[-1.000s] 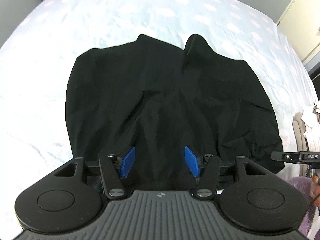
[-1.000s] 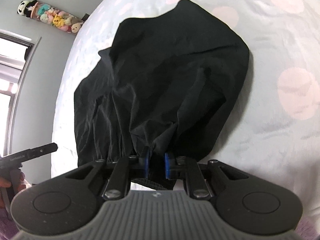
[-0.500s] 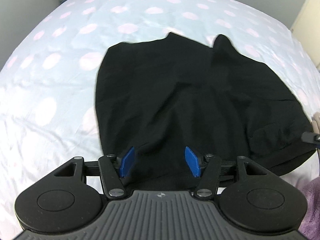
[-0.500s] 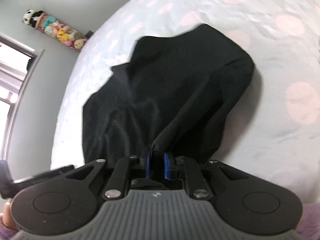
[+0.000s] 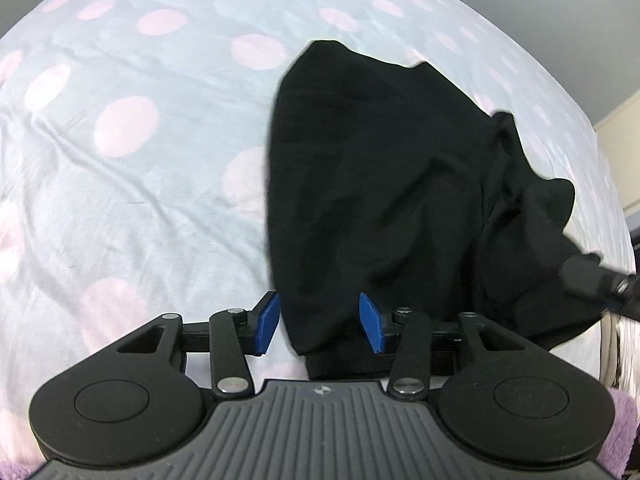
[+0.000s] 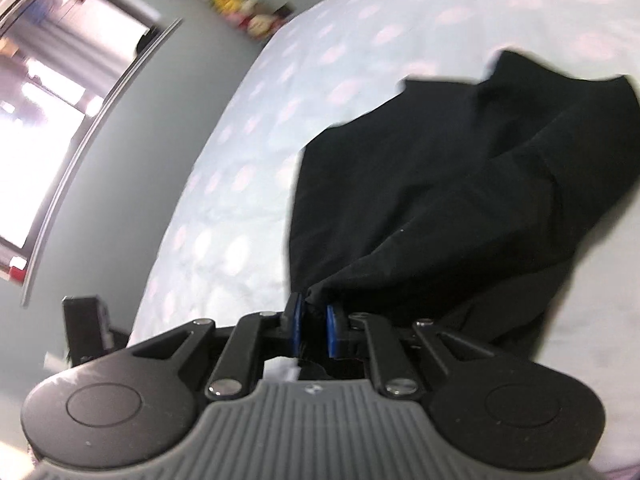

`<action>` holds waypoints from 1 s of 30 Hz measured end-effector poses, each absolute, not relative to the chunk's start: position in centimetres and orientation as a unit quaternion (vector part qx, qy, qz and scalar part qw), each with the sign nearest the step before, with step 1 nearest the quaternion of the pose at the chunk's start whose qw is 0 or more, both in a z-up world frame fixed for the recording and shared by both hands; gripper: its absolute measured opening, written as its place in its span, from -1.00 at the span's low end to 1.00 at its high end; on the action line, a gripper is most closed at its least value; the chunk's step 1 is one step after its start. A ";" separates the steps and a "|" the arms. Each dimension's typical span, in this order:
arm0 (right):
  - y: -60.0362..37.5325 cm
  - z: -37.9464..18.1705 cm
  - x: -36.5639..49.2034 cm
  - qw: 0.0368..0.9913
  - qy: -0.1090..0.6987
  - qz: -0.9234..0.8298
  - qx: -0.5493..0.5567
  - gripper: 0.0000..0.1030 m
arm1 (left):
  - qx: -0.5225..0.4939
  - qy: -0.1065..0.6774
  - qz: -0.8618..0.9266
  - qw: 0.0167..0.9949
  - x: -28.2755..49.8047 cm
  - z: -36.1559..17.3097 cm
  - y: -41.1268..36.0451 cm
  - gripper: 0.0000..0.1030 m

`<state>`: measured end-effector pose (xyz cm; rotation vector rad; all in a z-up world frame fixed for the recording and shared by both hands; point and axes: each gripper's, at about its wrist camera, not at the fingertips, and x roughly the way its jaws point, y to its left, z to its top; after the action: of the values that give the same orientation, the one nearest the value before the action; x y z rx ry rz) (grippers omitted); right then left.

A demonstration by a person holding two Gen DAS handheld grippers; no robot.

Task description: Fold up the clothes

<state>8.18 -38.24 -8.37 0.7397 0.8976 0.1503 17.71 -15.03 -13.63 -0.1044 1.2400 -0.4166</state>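
You have the black garment [image 5: 380,184] lying on the bed [image 5: 120,160], over its pale sheet with pink dots, bunched towards your right side. Your right gripper [image 6: 314,326] is pinched nearly closed on a gathered bit of the cloth's near edge, and the fabric rises in a taut ridge from those blue pads [image 6: 332,330] out to the rest of the garment. That hold makes sense for carrying one side across the other, since the pull runs from a single point and the free cloth trails after it.

Your left gripper [image 5: 320,322] stands wide apart, its blue fingers [image 5: 267,324] either side of the near hem and clamping nothing. From there it is placed to close on that hem, or to steady it while the right side travels.

The right wrist view is blurred, so the edges there are uncertain. The garment's far side lies rumpled, not flat.
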 end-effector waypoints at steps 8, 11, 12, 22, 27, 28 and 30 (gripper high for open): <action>-31.3 -13.8 12.9 0.794 0.493 0.114 0.337 -0.74 | -0.050 0.583 -0.168 0.793 18.8 -14.8 -13.6 -0.19; -30.2 -16.3 14.0 0.782 0.515 0.109 0.333 -0.74 | -0.054 0.588 -0.162 0.790 18.9 -15.3 -13.4 -0.19; -30.0 -17.1 14.2 0.777 0.522 0.109 0.334 -0.74 | -0.055 0.590 -0.160 0.789 18.9 -15.5 -13.4 -0.19; -29.5 -19.4 14.2 0.768 0.525 0.110 0.350 -0.43 | -0.069 0.588 -0.163 0.789 18.4 -14.6 -13.2 -0.17; -32.0 -15.8 10.6 0.807 0.481 0.089 0.331 -0.16 | -0.059 0.580 -0.187 0.791 17.4 -13.5 -13.8 -0.06; -32.7 -15.2 9.6 0.814 0.472 0.081 0.328 -0.16 | -0.055 0.579 -0.196 0.789 17.1 -13.3 -14.1 -0.02; -34.2 -14.1 7.8 0.827 0.456 0.061 0.321 -0.15 | -0.046 0.579 -0.213 0.786 16.6 -13.1 -14.6 0.00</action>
<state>7.79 -34.20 -14.15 0.6819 0.9694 0.1306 16.58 -14.59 -13.13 -0.1000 1.2487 -0.4598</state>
